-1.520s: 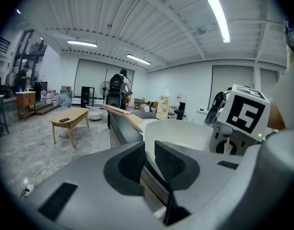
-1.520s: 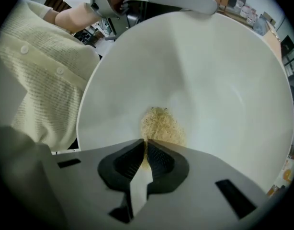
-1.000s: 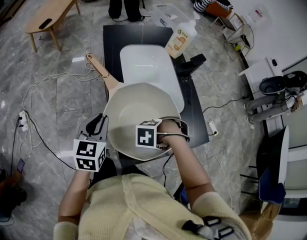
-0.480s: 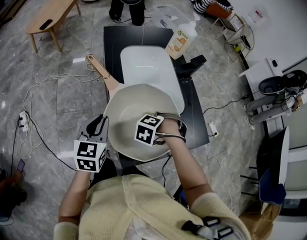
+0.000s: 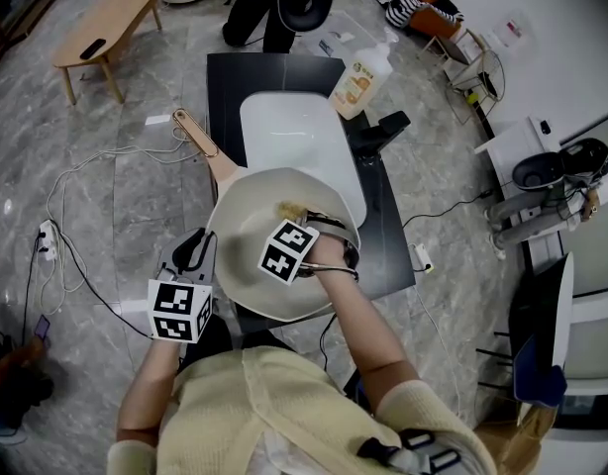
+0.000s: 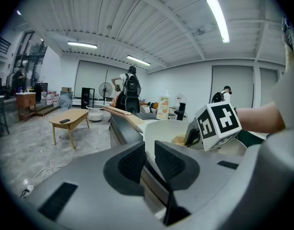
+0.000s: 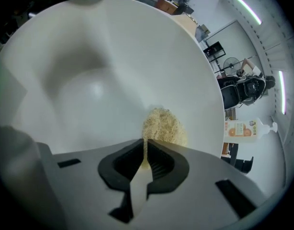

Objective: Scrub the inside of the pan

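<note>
My right claw (image 5: 306, 222) is down inside the pan (image 5: 247, 237). The pad it carries, a tan fibrous scrubber (image 7: 164, 125), sits straight ahead of the jaws, pressed on the cream inner wall toward the far right side of the bowl. The jaws are nearly together, pinched on the scrubber's near edge, with most of the wad sticking out past the tips and touching the pan. So the bare floor of the bowl lies to the left of the pad and back toward me (that is where I judge the next stroke has to go). The pan's long axis runs from its wooden handle (image 5: 199, 142), which points away to the far left, down to the near rim. There my left claw (image 5: 205, 257) has it, jaws closed on the rim with the thin wall between the ribbed pads (image 6: 132, 163), steadying the bowl. The left claw is at the near left edge and the right one further in, so the right does the scrubbing. The pan is held over the near end of the white sink (image 5: 294, 132) set in the black table (image 5: 223, 79).
</note>
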Demonstrator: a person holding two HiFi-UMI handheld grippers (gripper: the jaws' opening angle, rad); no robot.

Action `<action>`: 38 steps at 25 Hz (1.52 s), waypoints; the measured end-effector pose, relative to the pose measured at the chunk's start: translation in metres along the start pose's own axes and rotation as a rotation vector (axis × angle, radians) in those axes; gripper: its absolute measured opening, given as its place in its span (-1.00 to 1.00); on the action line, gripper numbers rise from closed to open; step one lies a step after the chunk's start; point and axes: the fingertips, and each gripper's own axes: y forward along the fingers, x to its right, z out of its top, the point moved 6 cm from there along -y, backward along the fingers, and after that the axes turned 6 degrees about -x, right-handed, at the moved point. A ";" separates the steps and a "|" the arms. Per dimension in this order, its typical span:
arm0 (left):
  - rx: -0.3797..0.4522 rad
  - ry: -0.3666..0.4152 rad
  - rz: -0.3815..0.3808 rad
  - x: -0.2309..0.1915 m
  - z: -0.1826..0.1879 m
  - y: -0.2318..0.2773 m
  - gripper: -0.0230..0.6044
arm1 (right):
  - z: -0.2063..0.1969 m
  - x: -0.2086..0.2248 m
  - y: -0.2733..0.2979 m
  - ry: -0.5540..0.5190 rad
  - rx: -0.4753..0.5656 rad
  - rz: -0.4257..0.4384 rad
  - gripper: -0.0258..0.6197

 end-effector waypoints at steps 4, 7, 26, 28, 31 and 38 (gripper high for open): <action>-0.001 -0.002 -0.002 0.000 -0.001 0.001 -0.72 | 0.013 0.007 0.002 0.043 0.065 -0.038 -0.82; 0.003 -0.003 -0.001 0.001 -0.001 0.001 -0.72 | 0.021 0.008 0.000 0.062 0.117 -0.040 -0.82; 0.006 -0.011 -0.004 0.000 -0.001 0.001 -0.72 | 0.045 -0.007 -0.057 0.101 0.519 0.147 -0.82; 0.008 -0.012 -0.003 0.000 -0.002 0.000 -0.72 | 0.040 -0.005 -0.062 0.111 0.528 0.136 -0.82; 0.007 -0.012 -0.003 0.000 -0.001 -0.001 -0.72 | 0.030 -0.002 -0.064 0.134 0.515 0.120 -0.82; 0.007 -0.014 -0.001 0.000 -0.001 0.000 -0.72 | 0.002 0.001 -0.039 0.224 0.351 0.094 -0.82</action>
